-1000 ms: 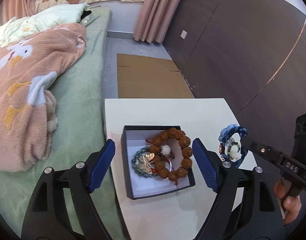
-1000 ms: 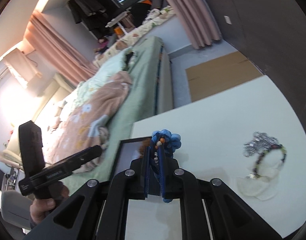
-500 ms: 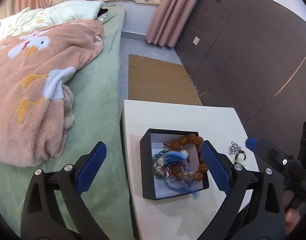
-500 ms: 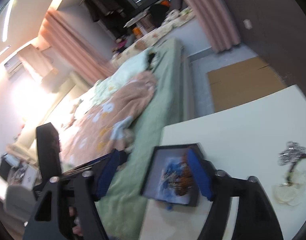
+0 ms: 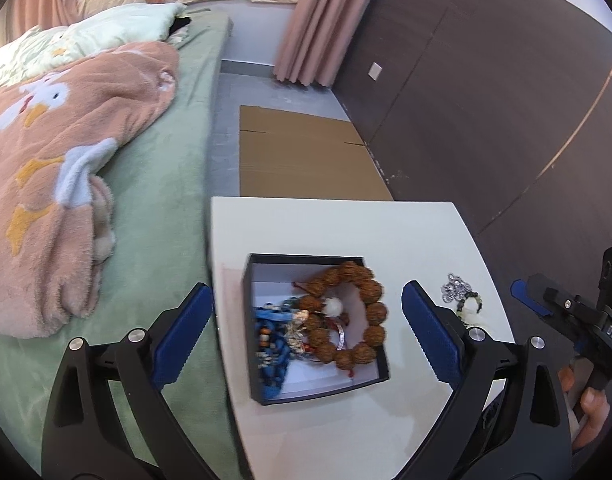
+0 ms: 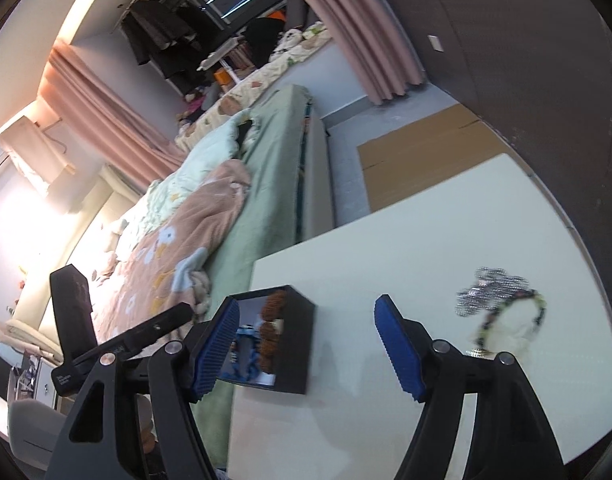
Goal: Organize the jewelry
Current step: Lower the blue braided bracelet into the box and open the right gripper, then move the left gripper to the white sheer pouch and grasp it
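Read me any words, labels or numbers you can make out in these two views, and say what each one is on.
"DAS": white letters on the black body of the right gripper, seen at the right edge of the left wrist view; the word seems to run on out of sight.
Small white print on the black body of the left gripper, in the right wrist view: too small and blurred to read.
Nothing else carries text.

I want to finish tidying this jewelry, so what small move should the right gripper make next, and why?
Probably swing the right gripper toward the dark beaded bracelet lying with the silver chain on the white table. Its jaws stand open and empty, the blue piece already lies in the black box, and this bracelet is outside it.
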`<state>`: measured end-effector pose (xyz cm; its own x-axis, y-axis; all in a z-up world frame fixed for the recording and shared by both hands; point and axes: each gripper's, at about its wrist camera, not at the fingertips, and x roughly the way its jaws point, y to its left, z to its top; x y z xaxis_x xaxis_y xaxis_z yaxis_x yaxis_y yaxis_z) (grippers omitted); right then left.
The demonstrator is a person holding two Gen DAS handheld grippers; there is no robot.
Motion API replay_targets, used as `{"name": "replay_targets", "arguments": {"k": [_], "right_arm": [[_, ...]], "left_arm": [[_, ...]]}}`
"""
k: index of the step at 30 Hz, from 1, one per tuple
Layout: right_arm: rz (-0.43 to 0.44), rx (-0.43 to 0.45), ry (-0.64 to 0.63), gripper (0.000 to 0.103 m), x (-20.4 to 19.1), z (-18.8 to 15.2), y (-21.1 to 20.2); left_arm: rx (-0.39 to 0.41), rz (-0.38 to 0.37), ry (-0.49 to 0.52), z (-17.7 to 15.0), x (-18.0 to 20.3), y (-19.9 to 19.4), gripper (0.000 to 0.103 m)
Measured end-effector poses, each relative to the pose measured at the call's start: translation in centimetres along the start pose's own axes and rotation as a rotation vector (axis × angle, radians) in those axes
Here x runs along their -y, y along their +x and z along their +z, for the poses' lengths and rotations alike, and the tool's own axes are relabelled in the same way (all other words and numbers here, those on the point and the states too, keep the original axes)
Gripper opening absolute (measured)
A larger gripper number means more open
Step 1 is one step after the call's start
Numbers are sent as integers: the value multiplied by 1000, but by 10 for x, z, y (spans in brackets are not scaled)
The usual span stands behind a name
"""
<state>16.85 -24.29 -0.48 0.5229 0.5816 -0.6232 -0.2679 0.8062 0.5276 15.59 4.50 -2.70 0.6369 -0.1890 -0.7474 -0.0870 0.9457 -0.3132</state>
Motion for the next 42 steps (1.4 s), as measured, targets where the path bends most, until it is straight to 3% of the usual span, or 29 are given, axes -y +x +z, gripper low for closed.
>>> {"name": "replay_targets", "arguments": {"k": [17, 23, 31, 42], "right_arm": [[-133, -27, 101, 74, 91, 1, -39], [-147, -32, 135, 95, 114, 0, -47], [-184, -91, 196, 95, 145, -3, -45], [-189, -84, 214, 95, 160, -1, -54]], "left_arm": [[-62, -67, 140, -11, 93, 42, 95], [-103, -90, 212, -23, 128, 65, 95], [-162, -108, 349, -50, 176, 90, 95], [-205, -151, 427, -78, 208, 119, 95]]}}
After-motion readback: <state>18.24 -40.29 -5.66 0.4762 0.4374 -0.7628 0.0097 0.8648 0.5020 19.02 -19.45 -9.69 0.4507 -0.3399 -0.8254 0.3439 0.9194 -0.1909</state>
